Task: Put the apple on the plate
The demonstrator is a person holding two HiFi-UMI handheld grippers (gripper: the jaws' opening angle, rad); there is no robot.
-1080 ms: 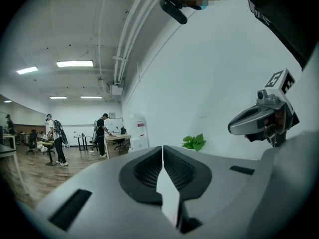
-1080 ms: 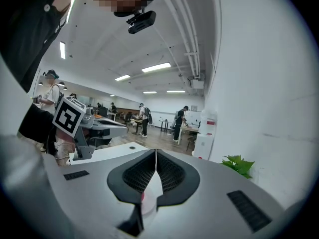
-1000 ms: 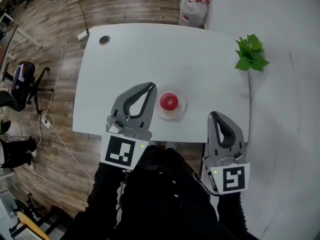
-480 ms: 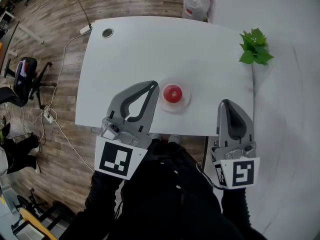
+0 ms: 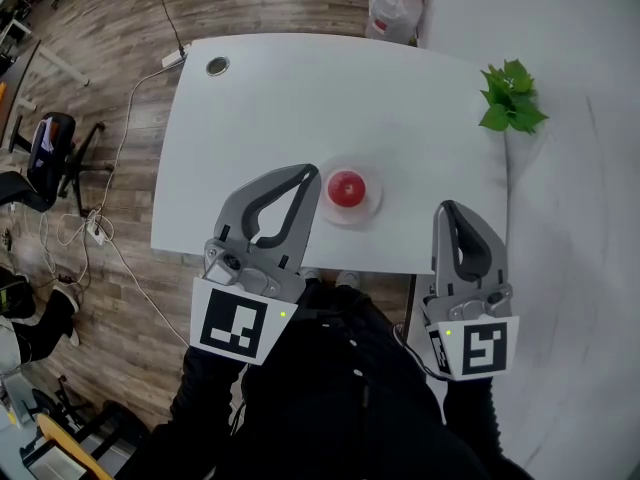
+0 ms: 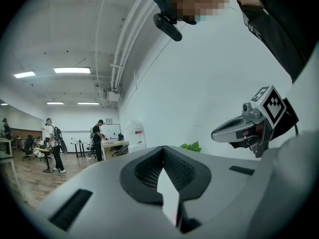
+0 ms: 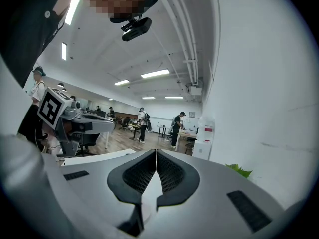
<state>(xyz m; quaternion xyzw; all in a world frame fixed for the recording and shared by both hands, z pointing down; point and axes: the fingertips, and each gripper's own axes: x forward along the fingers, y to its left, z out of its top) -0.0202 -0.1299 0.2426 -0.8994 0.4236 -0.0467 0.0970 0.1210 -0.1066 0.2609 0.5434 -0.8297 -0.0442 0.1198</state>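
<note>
Although seen only from overhead, confirmed: round red apple (image 5: 346,189) sitting on pale round plate (image 5: 369,209), on white table (image 5: 260,108), toward its near edge. Left gripper (image 5: 306,172): pressed together, nothing between, tip just beside plate's left rim. Touching or above it: cannot tell. Right gripper (image 5: 447,208): pressed together too, empty, apart from plate, off to the right. Not visible in either gripper view: apple, plate, both blocked by grey gripper bodies. Visible there past the tips: green leafy plant (image 5: 511,99). Table's near edge partly hidden behind person's black clothing (image 5: 330,388). Translucent red-capped jug (image 5: 392,13) cut off at top.
</note>
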